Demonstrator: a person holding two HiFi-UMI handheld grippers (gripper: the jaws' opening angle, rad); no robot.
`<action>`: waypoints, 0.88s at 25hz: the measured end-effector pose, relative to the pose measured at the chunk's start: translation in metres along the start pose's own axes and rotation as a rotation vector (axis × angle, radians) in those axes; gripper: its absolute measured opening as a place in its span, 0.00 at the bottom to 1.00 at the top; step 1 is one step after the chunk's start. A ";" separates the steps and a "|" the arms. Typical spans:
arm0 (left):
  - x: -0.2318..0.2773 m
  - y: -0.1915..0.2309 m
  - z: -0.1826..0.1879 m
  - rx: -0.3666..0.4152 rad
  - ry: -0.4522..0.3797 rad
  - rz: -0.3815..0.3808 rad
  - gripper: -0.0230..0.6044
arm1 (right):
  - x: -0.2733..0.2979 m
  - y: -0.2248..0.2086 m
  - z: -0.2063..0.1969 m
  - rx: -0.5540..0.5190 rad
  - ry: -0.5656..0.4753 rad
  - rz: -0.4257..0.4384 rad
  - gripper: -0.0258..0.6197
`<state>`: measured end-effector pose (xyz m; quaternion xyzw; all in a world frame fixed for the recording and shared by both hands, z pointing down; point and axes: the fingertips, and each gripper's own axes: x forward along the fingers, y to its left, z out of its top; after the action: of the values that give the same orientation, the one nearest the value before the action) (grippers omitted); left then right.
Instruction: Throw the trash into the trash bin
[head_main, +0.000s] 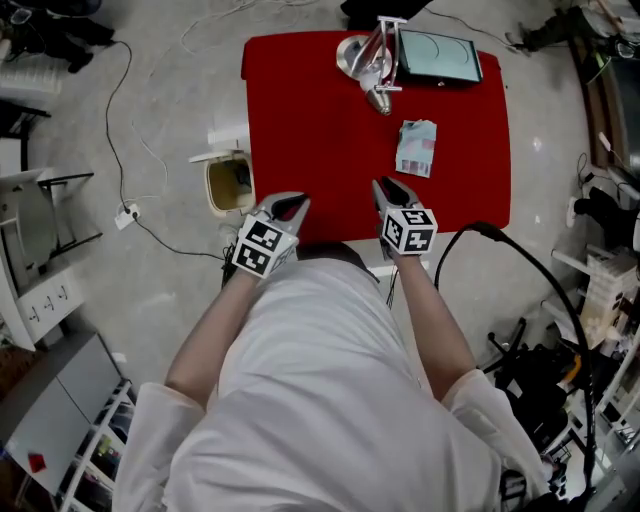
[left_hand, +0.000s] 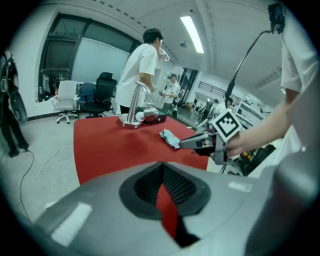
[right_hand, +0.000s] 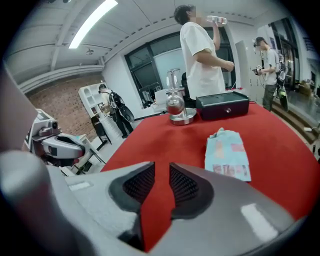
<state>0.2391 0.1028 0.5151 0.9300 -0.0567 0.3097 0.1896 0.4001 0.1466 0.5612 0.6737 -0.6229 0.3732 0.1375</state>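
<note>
The trash, a crumpled light blue packet, lies on the red table, right of its middle. A small white trash bin stands on the floor against the table's left edge. My right gripper hovers over the near edge, short of the packet, open with only red cloth showing between its pads. My left gripper is at the near left, close to the bin, its tips meeting and nothing held. Each gripper shows in the other's view: the right gripper and the left gripper.
At the table's far edge stand a metal stand with a glass vessel and a black box. People stand beyond the table. Cables run over the floor at left, and a thick black cable arcs at right.
</note>
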 end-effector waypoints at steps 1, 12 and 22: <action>0.003 -0.001 0.001 0.002 0.004 -0.002 0.04 | 0.000 -0.011 0.000 0.006 0.002 -0.018 0.19; 0.015 0.000 -0.004 -0.014 0.047 0.017 0.04 | 0.013 -0.099 -0.013 0.023 0.110 -0.176 0.39; 0.019 0.014 -0.009 -0.070 0.075 0.050 0.04 | 0.037 -0.150 -0.023 0.049 0.200 -0.283 0.64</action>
<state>0.2461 0.0937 0.5374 0.9088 -0.0837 0.3469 0.2160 0.5321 0.1624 0.6432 0.7172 -0.4957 0.4305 0.2335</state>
